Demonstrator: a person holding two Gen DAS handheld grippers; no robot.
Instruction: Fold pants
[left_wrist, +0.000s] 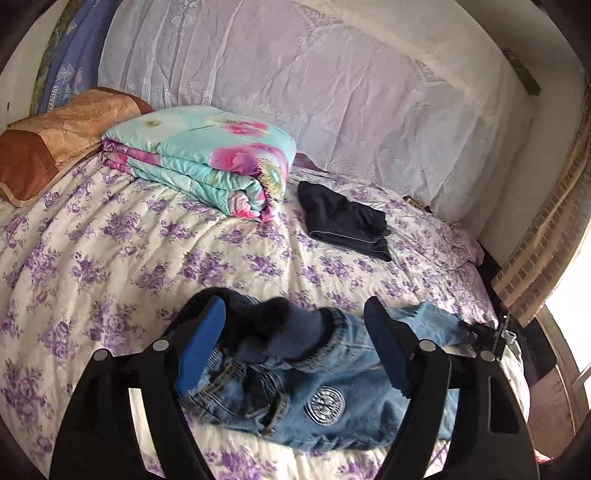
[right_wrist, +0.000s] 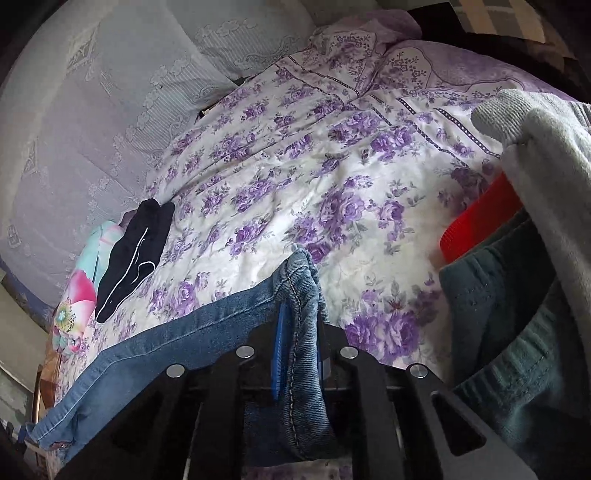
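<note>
Jeans (left_wrist: 314, 398) lie on the floral bedspread (left_wrist: 110, 258) at the near edge of the bed, waistband end bunched below the left gripper (left_wrist: 295, 350). That gripper's blue pads (left_wrist: 201, 350) stand wide apart on either side of the waistband and do not press on the denim; it holds nothing. The right gripper (right_wrist: 299, 354) is closed on a seamed edge of the jeans (right_wrist: 303, 314), apparently a leg hem, with denim pinched between its pads and trailing away to the left across the bedspread (right_wrist: 295, 166).

Step in hand, as judged: one end of the garment is secured by the right gripper while the waistband end is free, so a fold is being set up, not completed. The denim is still rumpled.

Next move calls for the left gripper to close on the waistband, so both ends can be lifted, stretched flat and brought together.

Farther off, clear of the work: a dark folded garment (left_wrist: 343, 221), a folded floral quilt (left_wrist: 207, 162) and a brown pillow (left_wrist: 55, 140). Grey and green clothes (right_wrist: 517, 295) sit at the right.
</note>
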